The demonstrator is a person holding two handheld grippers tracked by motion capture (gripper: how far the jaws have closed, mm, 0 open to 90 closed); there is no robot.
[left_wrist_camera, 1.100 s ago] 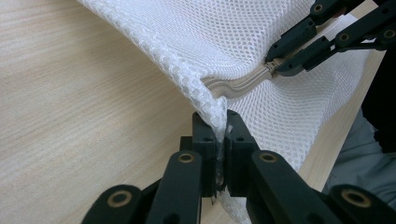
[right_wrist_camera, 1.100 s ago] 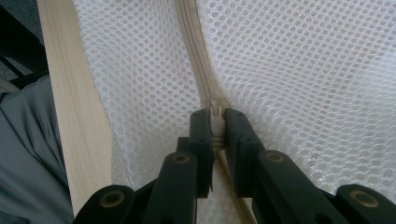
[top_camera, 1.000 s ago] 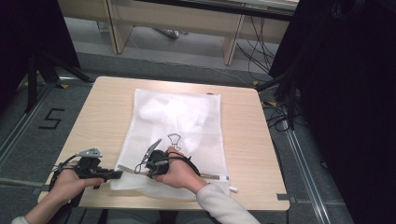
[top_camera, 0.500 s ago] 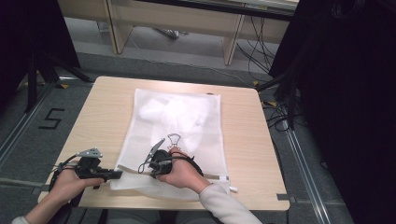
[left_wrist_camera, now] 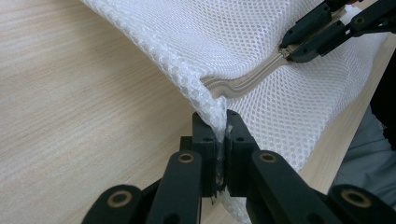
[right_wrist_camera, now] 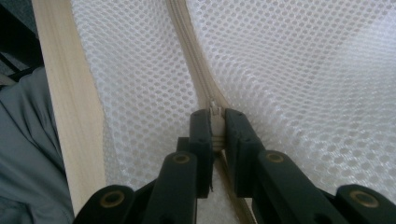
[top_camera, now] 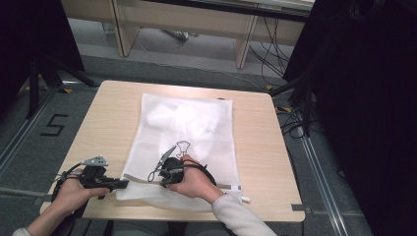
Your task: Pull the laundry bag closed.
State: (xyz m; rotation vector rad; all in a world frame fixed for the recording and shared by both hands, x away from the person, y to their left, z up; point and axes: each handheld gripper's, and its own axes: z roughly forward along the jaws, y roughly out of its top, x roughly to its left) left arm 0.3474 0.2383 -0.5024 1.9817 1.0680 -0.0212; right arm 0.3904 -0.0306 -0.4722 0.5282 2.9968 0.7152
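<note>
While your forearms come in from the near edge of the counter (top_camera: pixel 113 118), both hands sit low over its front strip, close together. Your left hand (top_camera: pixel 74 189) lies at the near left corner, wrapped around the left gripper (left_wrist_camera: pixel 218 140), which points across toward your right hand. Its jaws are pressed together on the corner edge of the mesh bag (top_camera: pixel 192 132), pinching a fold of the white netting just below the end of the zipper (left_wrist_camera: pixel 243 84). From that pinch the mesh rises off the wood in a taut ridge.

Your right hand (top_camera: pixel 189 179) rests on the bag's near part, wrist bent, with the sleeve (top_camera: pixel 236 216) trailing back to the counter's front edge. The right gripper (right_wrist_camera: pixel 215 128) points toward your left one, and its jaws are closed on the small zipper pull (right_wrist_camera: pixel 215 112), which stands between the two tips on the beige zipper track. In the left gripper view you see those same jaws at the upper right, clamped on the track.

The bag lies flat along the counter's middle, reaching from the far part to the near edge, with a paler lump of something white (top_camera: pixel 182 118) inside its upper half. A thin dark outline (top_camera: pixel 183 146) shows near the bag's centre; what it is cannot be made out.
</note>
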